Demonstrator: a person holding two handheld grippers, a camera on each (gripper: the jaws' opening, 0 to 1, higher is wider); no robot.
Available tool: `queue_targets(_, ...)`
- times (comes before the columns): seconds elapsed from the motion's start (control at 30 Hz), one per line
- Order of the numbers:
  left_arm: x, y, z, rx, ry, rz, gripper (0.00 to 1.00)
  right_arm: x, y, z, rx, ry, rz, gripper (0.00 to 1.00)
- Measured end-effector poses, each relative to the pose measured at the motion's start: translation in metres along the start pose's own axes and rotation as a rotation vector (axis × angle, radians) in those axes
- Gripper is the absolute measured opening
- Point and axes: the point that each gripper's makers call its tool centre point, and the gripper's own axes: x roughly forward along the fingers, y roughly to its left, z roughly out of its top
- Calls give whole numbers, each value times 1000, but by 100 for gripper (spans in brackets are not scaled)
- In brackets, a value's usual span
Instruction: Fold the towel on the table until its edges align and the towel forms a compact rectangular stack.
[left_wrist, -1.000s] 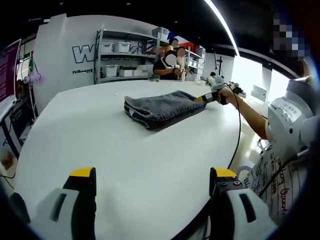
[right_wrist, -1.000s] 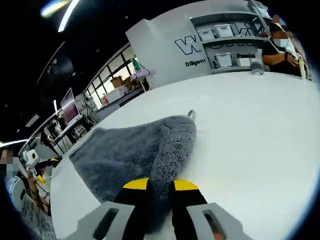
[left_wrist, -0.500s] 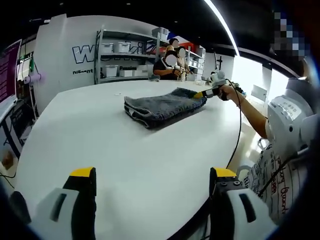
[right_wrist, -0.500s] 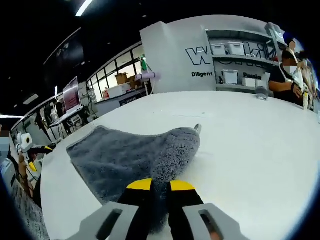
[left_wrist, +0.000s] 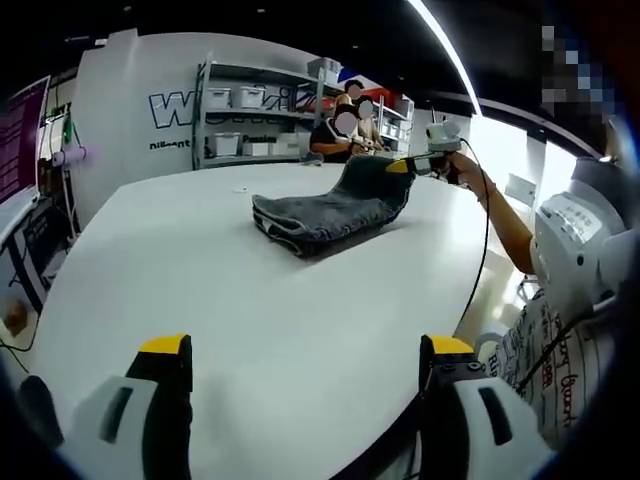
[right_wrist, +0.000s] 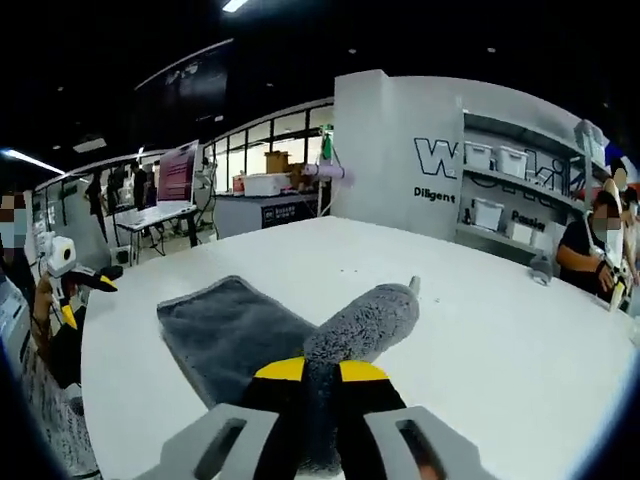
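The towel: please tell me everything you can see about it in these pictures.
The towel is grey, thick and fluffy, like plush microfibre. It lies partly folded in layers on the white table. The right gripper is shut on one edge and lifts it, so that end rises off the table as a rolled flap while the rest lies flat. A small loop sticks out at the flap's far tip. The left gripper is open, far from it.

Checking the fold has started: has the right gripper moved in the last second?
Yes. In the left gripper view the right gripper, shut on the towel edge, has risen off the table toward the shelves.
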Motion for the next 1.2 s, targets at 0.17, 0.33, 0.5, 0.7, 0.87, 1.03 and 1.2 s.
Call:
queue_targets(0.17, -1, 0, 0, -1, -7, 1, 99, 12, 22, 27, -70, -30, 27, 9)
queue_targets(0.33, -1, 0, 0, -1, -13, -2, 99, 25, 43, 50, -106, -64, 78, 9)
queue_targets(0.5, -1, -1, -2, 1, -20, -10, 99, 42, 69, 71, -149, -86, 137, 9)
queue_targets(0.7, -4, 2, -4, -10, -25, 1, 99, 66, 102, 86, -188, -93, 212, 9)
queue_targets(0.87, -7, 5, -6, -18, -26, 10, 99, 85, 129, 90, -205, -84, 270, 9)
queue_targets(1.03, -7, 4, -7, -19, -25, 9, 99, 107, 148, 85, -218, -54, 309, 9)
queue_targets(1.2, -9, 5, -8, -21, -25, 15, 99, 125, 158, 69, -204, -5, 338, 9)
